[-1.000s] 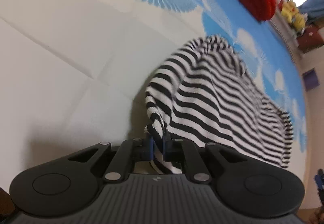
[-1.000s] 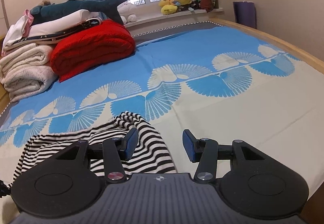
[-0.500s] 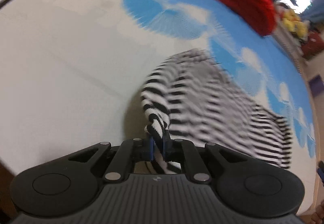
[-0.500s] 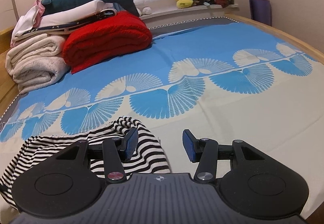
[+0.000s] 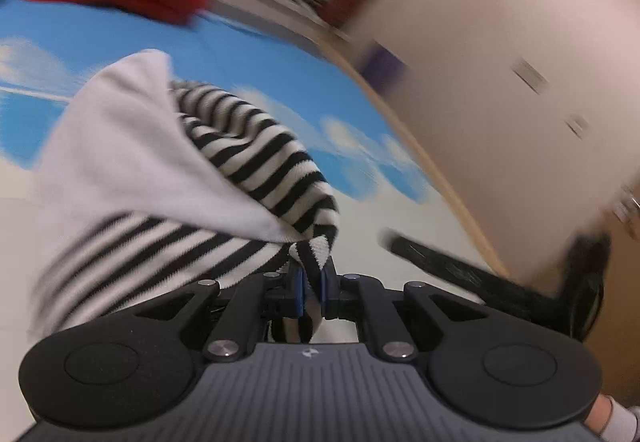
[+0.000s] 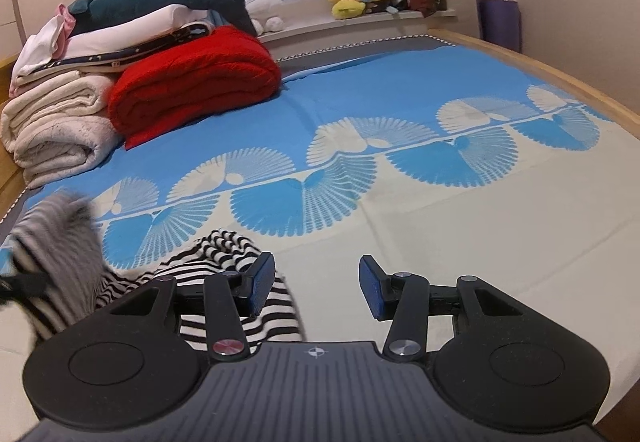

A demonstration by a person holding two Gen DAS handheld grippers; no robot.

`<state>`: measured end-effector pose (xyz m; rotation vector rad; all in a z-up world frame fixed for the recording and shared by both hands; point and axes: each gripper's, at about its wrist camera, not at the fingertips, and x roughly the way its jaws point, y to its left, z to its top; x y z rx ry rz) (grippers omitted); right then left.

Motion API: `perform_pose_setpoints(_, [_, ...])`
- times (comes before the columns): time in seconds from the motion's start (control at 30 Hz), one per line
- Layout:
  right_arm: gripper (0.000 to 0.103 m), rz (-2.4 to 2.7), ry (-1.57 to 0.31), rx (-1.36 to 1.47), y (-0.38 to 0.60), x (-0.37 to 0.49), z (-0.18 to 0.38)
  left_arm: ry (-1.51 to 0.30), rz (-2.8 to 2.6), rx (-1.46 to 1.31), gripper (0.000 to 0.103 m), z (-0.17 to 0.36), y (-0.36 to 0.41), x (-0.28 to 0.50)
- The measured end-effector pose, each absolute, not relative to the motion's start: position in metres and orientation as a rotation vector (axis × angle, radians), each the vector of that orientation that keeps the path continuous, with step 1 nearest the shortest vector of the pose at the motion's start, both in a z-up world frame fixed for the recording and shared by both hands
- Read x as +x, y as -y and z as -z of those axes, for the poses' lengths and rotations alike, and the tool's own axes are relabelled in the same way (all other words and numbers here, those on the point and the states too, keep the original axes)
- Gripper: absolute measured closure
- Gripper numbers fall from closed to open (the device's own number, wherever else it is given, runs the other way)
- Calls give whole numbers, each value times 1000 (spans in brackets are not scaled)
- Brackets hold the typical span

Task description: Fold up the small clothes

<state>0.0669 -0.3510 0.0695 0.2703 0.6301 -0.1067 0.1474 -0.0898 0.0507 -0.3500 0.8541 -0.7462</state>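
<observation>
Striped garment [image 5: 256, 162], black and white with a plain pale inner side turned out, is pinched by one edge between the pressed-together pads of the left gripper [image 5: 311, 288] and is lifted off the bed [image 6: 460, 242]; in the left wrist view it drapes in a hump before the jaws, and the surroundings are smeared with motion. The fold-over step is judged to be in hand: the lifted edge is to be carried across and laid on the part of the garment that rests near the bed's front edge. The left gripper is pointed downward, its view tilted. To the right, the right gripper [image 6: 316, 292] is held low over the bed's front edge, its jaws spread and having just closed a little, nothing between them; its left pad stands over the striped cloth, contact not discernible.
</observation>
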Motion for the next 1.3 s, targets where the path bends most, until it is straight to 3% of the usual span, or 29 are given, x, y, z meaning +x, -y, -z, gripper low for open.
perform_pose_setpoints(0.13, [55, 122, -627, 290, 363, 65, -70, -1028, 872, -283, 92, -15, 147, 147])
perform_pose_setpoints(0.17, [55, 123, -628, 301, 366, 65, -70, -1056, 861, -269, 86, -11, 149, 147])
perform_pose_setpoints(0.27, [55, 104, -640, 340, 369, 70, -67, -1024, 793, -322, 68, -23, 120, 157])
perform_pose_setpoints(0.4, [55, 11, -688, 401, 362, 85, -58, -931, 644, -316, 57, -42, 61, 165])
perform_pose_setpoints(0.53, [53, -76, -776, 437, 344, 110, -44, -991, 464, -280, 53, -29, 27, 177])
perform_pose_setpoints(0.7, [49, -55, -856, 486, 328, 145, -25, -1051, 359, -300, 26, -7, 8, 175])
perform_pose_setpoints(0.87, [48, 16, -907, 501, 324, 171, -7, -1130, 329, -336, 22, 15, 13, 181])
perform_pose_setpoints(0.9, [50, 16, -913, 494, 322, 174, -5, -1154, 332, -326, 21, 18, 14, 178])
perform_pose_setpoints(0.97, [66, 3, -907, 483, 319, 175, -3, -1161, 333, -323, 20, 22, 13, 177])
perform_pose_setpoints(1.0, [88, -4, -898, 481, 319, 175, -4, -1162, 338, -321, 20, 24, 13, 176])
perform_pose_setpoints(1.03, [100, -22, -884, 489, 318, 174, -6, -1166, 342, -320, 20, 27, 13, 177])
perform_pose_setpoints(1.23, [102, 5, -631, 653, 348, 154, -34, -1155, 434, -299, 18, 25, 21, 173])
perform_pose_setpoints(1.3, [102, 105, -718, 564, 348, 159, -26, -1151, 432, -206, 18, 27, 31, 171])
